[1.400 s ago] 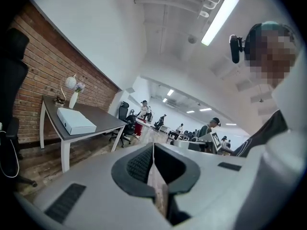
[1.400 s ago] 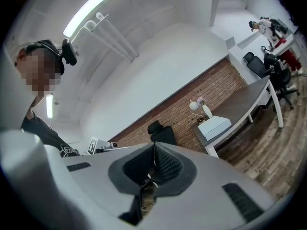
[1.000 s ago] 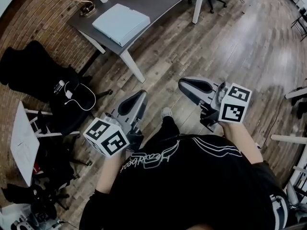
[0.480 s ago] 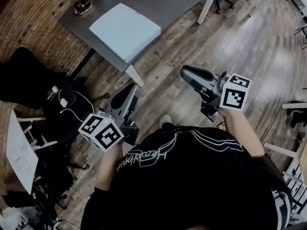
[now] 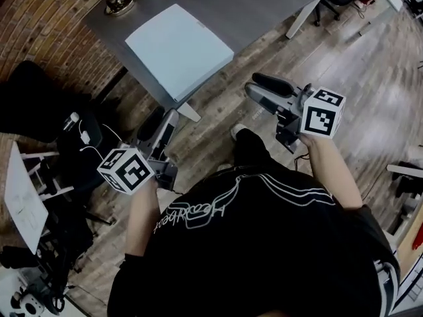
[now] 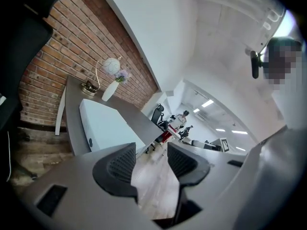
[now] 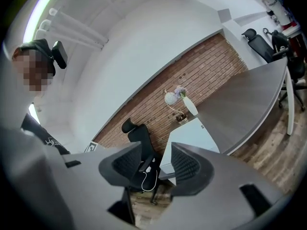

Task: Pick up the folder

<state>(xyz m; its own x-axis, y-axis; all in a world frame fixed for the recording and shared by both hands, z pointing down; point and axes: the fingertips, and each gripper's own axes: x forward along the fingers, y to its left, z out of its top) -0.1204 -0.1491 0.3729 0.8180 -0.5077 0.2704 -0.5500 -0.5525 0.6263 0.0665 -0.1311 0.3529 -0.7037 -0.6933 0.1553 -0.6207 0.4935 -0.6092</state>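
On the grey desk (image 5: pixel 277 5) ahead of you, the pale blue folder (image 5: pixel 178 48) lies flat near the corner closest to you, by the brick wall (image 5: pixel 39 32) — a white vase (image 6: pixel 109 91) and a small lamp (image 5: pixel 119 5) stand past its far end. Your left gripper (image 5: pixel 160 125) hangs over the wooden floor (image 5: pixel 344 58), short of the desk edge and apart from the folder; its jaws have just been opening and stand apart, nothing between them. Your right gripper (image 5: pixel 252 86) — likewise short of the desk — shows the same: jaws just opened, apart, empty.
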